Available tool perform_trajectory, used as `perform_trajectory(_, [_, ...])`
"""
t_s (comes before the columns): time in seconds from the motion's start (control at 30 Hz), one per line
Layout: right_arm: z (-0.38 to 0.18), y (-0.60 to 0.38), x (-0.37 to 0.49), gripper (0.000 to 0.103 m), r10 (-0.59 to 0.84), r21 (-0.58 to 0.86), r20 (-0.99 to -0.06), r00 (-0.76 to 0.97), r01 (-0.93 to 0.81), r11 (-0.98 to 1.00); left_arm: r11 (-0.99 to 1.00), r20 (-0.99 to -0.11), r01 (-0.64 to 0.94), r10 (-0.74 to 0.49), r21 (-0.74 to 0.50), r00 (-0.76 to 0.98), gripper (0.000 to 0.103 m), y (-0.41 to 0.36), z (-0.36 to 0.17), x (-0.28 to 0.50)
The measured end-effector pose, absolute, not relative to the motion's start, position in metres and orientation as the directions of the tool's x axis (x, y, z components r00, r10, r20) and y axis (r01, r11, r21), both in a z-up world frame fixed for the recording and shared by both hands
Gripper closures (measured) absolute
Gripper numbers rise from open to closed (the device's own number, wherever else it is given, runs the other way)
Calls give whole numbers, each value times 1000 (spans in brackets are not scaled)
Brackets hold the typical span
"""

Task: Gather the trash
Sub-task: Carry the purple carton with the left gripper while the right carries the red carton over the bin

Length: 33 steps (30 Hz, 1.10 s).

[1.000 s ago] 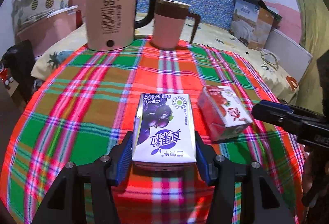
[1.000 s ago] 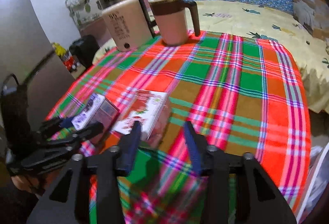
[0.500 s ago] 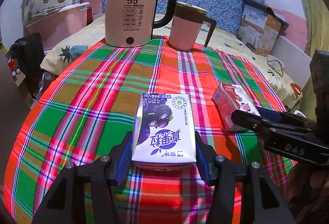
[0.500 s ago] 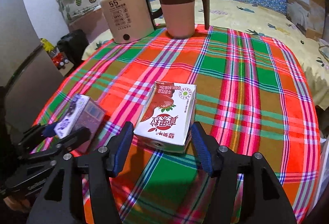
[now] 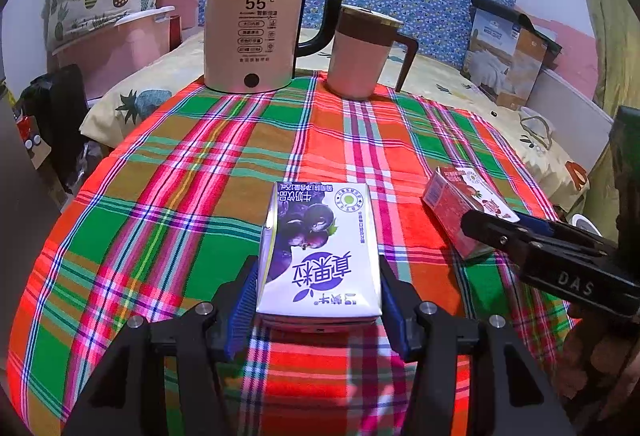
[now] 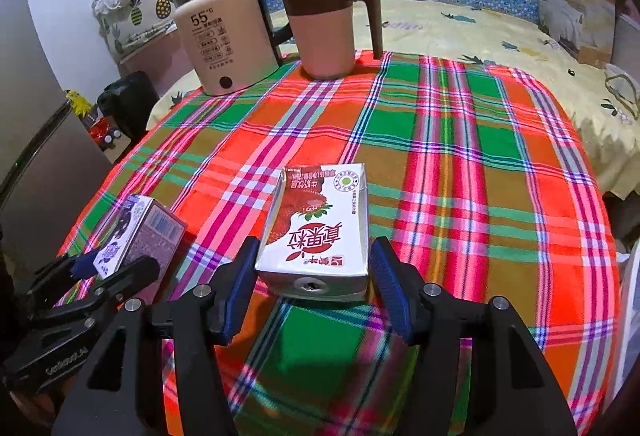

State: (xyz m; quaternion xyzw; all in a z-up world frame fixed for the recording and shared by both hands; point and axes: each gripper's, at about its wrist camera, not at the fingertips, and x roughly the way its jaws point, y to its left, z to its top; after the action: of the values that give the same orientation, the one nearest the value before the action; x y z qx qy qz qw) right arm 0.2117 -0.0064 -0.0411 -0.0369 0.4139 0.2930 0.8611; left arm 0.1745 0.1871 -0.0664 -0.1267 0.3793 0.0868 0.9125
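Lying flat on the plaid-covered surface [image 5: 200, 164] near its front edge, the purple carton [image 5: 320, 252] sits between the left gripper [image 5: 316, 300]'s blue-padded fingers [image 5: 242, 300], which press against both of its long sides and hold it. Its blueberry face points up and its printed end faces the camera.

To its right, closer to the right edge, the red carton [image 6: 320, 228] also lies flat, strawberry face up, with the punched straw hole on its near end toward the right wrist camera. The right gripper [image 6: 316, 288] straddles it: the left pad is close against the carton's side, while a narrow gap shows between the carton and the right finger [image 6: 390, 292], so the fingers are parted about the carton's width and not yet clamped on it. In the left wrist view this gripper [image 5: 500, 232] comes in from the right edge, its tips alongside the red carton [image 5: 460, 208].

The two cartons are near each other but apart.

At the far edge of the surface stand a pink kettle [image 5: 256, 32] marked 55°C and, just right of it, a pink mug [image 5: 360, 56] with a brown lid and handle; they are close but not touching. Behind the surface is a bed [image 6: 460, 24] with a pineapple-print sheet.
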Motion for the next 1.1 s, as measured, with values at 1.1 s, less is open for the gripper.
perform_trajectory(1.1, [-31, -139, 147, 45, 464, 272, -675, 573, -392, 879, 986, -711, -28, -100, -166, 696, 48, 44, -44, 141])
